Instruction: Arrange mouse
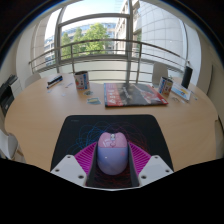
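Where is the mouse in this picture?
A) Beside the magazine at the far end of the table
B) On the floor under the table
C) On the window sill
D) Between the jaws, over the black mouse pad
D: the pale pink mouse sits between the gripper pads, over the black mouse pad on the wooden table.

A wide wooden table [45,105] runs under tall windows [95,35] with trees [90,38] and buildings outside. A colourful magazine [135,94] lies flat at the far side, beside a small upright box [82,81]. A black mat [100,130] sits on the near edge.
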